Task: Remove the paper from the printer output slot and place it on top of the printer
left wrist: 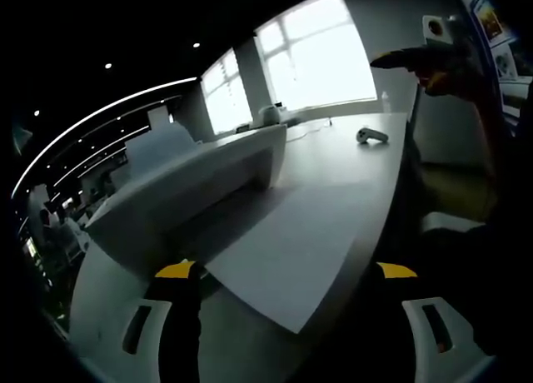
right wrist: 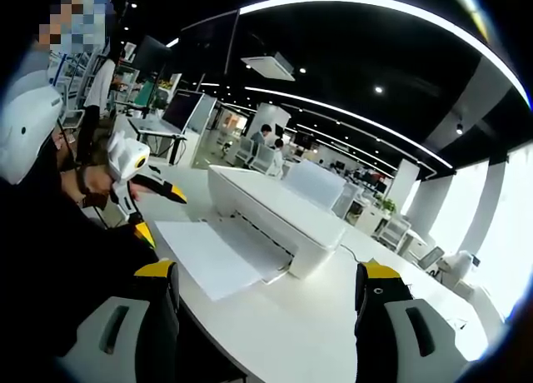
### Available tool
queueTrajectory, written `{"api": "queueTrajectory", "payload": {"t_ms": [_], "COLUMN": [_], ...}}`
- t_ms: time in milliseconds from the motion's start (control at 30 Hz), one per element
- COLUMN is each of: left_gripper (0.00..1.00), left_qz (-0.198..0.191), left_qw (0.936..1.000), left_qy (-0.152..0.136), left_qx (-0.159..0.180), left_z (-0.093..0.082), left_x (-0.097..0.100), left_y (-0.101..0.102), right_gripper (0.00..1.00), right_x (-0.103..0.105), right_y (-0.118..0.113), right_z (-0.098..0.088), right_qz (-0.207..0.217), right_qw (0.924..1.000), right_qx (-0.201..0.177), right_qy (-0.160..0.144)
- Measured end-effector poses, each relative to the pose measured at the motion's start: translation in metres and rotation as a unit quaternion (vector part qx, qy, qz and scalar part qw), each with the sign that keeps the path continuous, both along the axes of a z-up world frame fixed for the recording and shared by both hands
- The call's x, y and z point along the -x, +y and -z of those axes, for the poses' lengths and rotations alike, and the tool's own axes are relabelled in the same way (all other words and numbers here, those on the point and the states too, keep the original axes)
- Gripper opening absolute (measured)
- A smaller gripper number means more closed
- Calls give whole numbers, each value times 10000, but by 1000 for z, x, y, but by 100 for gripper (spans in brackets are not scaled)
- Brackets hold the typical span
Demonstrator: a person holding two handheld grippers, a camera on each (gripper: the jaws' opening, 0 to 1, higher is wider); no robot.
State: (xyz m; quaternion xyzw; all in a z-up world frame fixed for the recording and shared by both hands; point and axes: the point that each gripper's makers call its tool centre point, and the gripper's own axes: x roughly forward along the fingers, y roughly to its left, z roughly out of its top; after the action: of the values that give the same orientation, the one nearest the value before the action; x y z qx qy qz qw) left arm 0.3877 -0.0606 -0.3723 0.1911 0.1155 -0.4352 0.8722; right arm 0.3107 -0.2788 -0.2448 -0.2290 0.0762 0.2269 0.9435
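A white printer stands on a white table. A white sheet of paper sticks out of its output slot and lies flat on the table. My left gripper is open, with its yellow-tipped jaws either side of the sheet's near end and not touching it. In the right gripper view the printer and paper lie ahead. My right gripper is open and holds nothing, back from the table edge. The left gripper shows at the paper's left end, and the right gripper hangs at upper right.
A small white handheld device lies on the table beyond the printer, near a cable. The printer's rear tray stands upright. The table edge drops off to the right. Desks, monitors and seated people are behind.
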Motion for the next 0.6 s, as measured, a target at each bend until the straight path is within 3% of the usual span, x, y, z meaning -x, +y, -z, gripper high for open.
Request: {"api": "queueTrajectory", "payload": {"t_ms": [600], "left_gripper": [87], "left_qz": [11], "left_qw": [10000], "left_qy": [3], "left_qx": [-7], "left_z": [1], "left_x": [1], "left_y": [-1], "right_gripper": [82], "right_x": [0], "right_y": [0], "right_z": [2], "right_qz": [0], "right_qw": [10000], "right_qx": [3], "right_qy": [13]}}
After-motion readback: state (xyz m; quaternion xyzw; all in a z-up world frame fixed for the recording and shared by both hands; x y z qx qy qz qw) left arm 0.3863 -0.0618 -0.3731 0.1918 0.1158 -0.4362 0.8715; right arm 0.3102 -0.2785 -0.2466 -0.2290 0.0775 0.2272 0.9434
